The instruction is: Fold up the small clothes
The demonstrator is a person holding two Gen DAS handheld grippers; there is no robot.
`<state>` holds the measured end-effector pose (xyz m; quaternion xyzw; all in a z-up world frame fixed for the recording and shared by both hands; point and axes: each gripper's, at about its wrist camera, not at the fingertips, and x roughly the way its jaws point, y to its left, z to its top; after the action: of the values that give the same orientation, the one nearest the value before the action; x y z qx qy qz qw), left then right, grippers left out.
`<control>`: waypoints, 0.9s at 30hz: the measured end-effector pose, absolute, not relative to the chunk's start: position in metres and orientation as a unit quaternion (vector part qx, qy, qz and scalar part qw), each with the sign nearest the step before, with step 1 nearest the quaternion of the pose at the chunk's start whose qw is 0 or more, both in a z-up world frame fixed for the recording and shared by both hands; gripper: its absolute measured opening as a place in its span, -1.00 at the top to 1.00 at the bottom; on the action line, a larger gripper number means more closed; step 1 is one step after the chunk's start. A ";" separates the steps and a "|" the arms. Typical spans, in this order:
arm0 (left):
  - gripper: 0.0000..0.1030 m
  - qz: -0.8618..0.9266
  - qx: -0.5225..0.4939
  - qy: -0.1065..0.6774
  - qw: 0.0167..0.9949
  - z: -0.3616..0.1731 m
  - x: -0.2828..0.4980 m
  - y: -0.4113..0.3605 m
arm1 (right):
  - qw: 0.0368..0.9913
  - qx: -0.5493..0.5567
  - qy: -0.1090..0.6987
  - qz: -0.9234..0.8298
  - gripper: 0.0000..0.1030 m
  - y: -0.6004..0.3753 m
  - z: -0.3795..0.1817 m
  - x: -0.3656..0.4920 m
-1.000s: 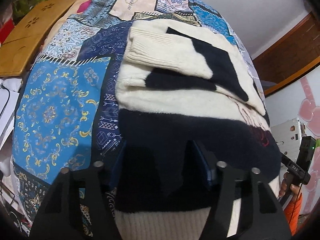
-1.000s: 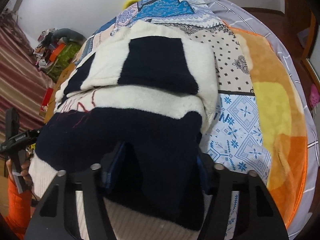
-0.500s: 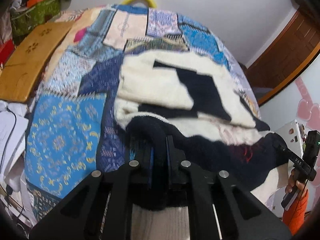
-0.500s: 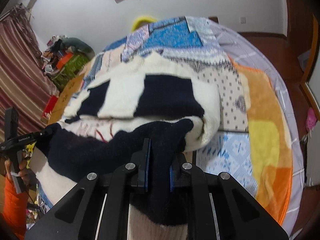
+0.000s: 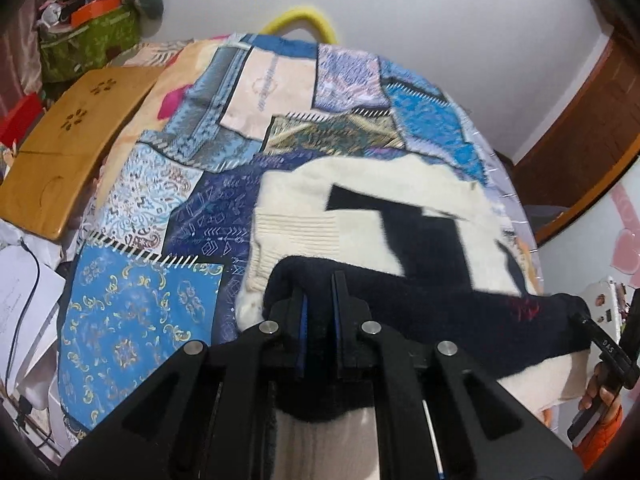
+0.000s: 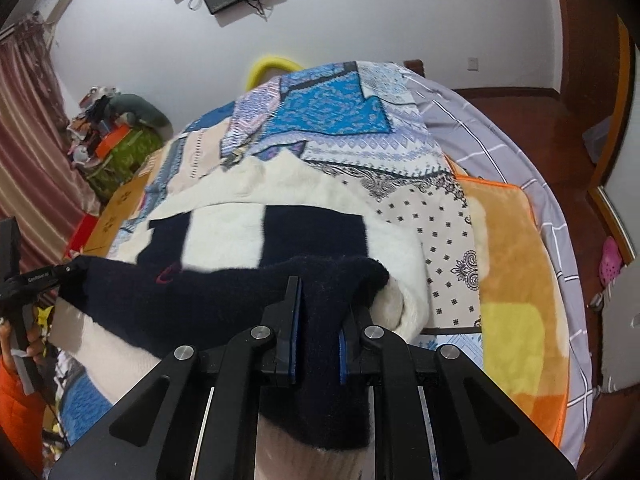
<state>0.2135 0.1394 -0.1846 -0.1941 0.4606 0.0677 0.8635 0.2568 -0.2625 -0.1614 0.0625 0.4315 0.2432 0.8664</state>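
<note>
A cream and navy knitted sweater [image 5: 360, 216] lies on the patchwork bedspread [image 5: 144, 320], its sleeves folded in. My left gripper [image 5: 319, 280] is shut on the left end of the navy bottom band. My right gripper [image 6: 320, 288] is shut on the right end of the same band [image 6: 192, 300]. The hem is lifted off the bed and stretched between both grippers, over the sweater's lower body. The right gripper also shows at the right edge of the left wrist view [image 5: 604, 348], the left one at the left edge of the right wrist view [image 6: 36, 280].
A wooden lap table [image 5: 72, 140] lies at the bed's left side, with papers [image 5: 20, 300] beside it. A green bag [image 5: 88, 40] stands by the wall. An orange blanket [image 6: 520, 280] and grey sheet [image 6: 500, 128] cover the bed's right side.
Both grippers closed on the sweater's navy hem band, then lifted it up and carried it forward over the sweater body. The view rose above the bed.
</note>
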 end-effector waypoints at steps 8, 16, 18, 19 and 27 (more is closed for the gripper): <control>0.81 0.066 -0.201 0.493 0.844 -0.223 0.225 0.147 | 0.850 0.054 0.471 0.230 0.76 -0.256 -0.196 0.273; 0.72 0.054 -0.154 0.506 0.847 -0.218 0.226 0.138 | 0.845 0.035 0.481 0.233 0.60 -0.260 -0.188 0.271; 0.61 0.052 -0.149 0.510 0.846 -0.215 0.225 0.137 | 0.845 0.030 0.482 0.228 0.44 -0.261 -0.185 0.271; 0.58 0.050 -0.150 0.511 0.845 -0.214 0.224 0.136 | 0.847 0.026 0.481 0.225 0.33 -0.262 -0.183 0.269; -0.33 0.085 -0.119 0.485 0.862 -0.191 0.204 0.134 | 0.855 0.015 0.470 0.217 0.11 -0.276 -0.163 0.249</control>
<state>0.2038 0.1337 -0.1911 -0.1187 0.4852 0.0847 0.8621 0.2495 -0.2758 -0.1634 0.0150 0.4704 0.2165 0.8553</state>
